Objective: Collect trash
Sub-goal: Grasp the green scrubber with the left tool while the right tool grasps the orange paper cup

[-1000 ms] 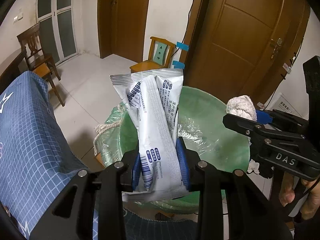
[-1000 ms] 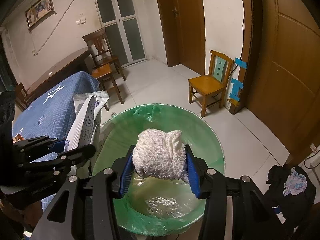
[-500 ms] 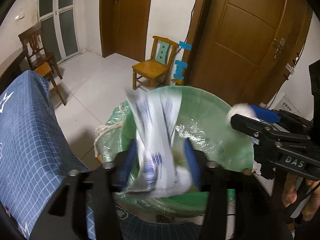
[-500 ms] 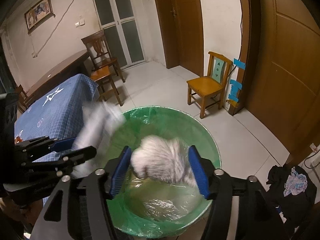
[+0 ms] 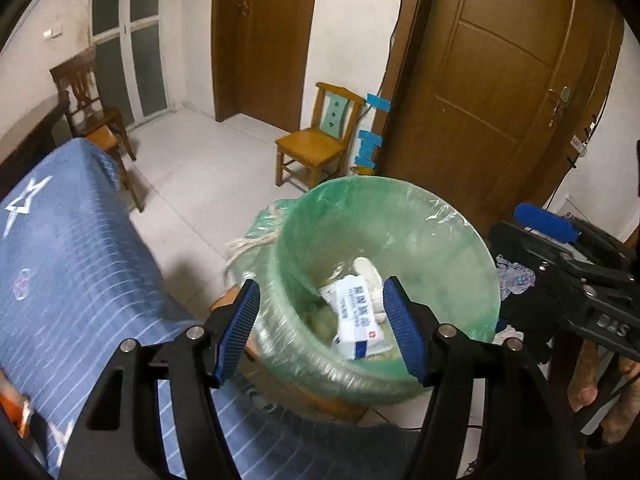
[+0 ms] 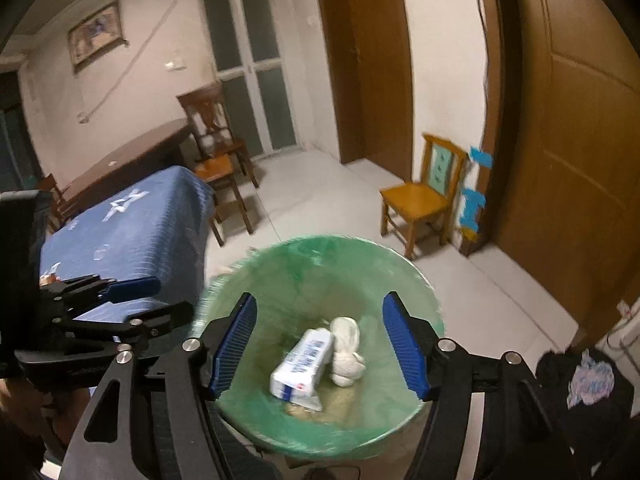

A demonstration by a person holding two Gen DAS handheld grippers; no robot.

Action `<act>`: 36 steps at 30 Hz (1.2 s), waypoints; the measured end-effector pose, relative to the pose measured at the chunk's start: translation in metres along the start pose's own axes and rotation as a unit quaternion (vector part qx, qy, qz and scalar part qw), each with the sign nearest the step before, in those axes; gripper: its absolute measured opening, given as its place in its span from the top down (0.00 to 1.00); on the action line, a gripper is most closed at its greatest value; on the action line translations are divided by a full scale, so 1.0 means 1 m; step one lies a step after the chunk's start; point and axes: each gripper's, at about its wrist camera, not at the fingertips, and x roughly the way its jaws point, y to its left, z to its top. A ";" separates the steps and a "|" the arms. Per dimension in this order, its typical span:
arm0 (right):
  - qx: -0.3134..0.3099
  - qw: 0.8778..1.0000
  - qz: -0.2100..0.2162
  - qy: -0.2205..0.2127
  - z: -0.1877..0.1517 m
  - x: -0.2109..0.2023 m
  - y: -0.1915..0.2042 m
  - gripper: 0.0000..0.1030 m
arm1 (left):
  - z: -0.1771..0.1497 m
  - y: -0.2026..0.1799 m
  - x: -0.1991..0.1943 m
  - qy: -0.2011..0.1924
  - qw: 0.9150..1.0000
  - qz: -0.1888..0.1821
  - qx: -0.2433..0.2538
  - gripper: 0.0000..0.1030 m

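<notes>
Left gripper (image 5: 322, 330) hangs over the bin with its blue pads spread wide and nothing between them; right gripper (image 6: 318, 342) likewise gapes wide; below, the white printed packet (image 6: 302, 364) and crumpled tissue wad (image 6: 347, 346) lie touching in the green-lined trash bin (image 6: 416, 280); beyond stands a small wooden chair (image 6: 420, 196).

Your left gripper (image 5: 322, 330) hung spread wide above the green-lined trash bin (image 5: 460, 240), gripping nothing. A white packet (image 5: 354, 314) lay inside, beside a crumpled white wad (image 5: 370, 270).
</notes>
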 end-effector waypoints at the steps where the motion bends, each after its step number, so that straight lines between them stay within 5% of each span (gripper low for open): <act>1: -0.005 1.000 0.004 -0.007 -0.001 -0.005 0.005 0.31 | -0.004 0.003 -0.006 -0.003 1.000 0.002 0.000 0.40; 8: -0.055 0.996 0.048 -0.055 -0.015 -0.039 0.077 0.25 | -0.035 0.038 -0.065 -0.030 0.999 0.039 -0.012 0.40; 16: -0.106 0.983 0.140 -0.052 -0.031 -0.049 0.170 0.23 | -0.085 0.118 -0.150 -0.055 0.993 0.095 -0.054 0.38; 23: -0.150 0.970 0.191 -0.022 -0.045 -0.042 0.241 0.20 | -0.152 0.238 -0.227 -0.046 0.973 0.200 -0.109 0.38; 28: -0.167 0.960 0.227 -0.001 -0.053 -0.037 0.291 0.19 | -0.196 0.326 -0.267 -0.013 0.950 0.277 -0.142 0.37; 36: -0.182 0.935 0.301 0.045 -0.073 -0.017 0.353 0.19 | -0.265 0.345 -0.277 0.011 0.956 0.230 -0.182 0.37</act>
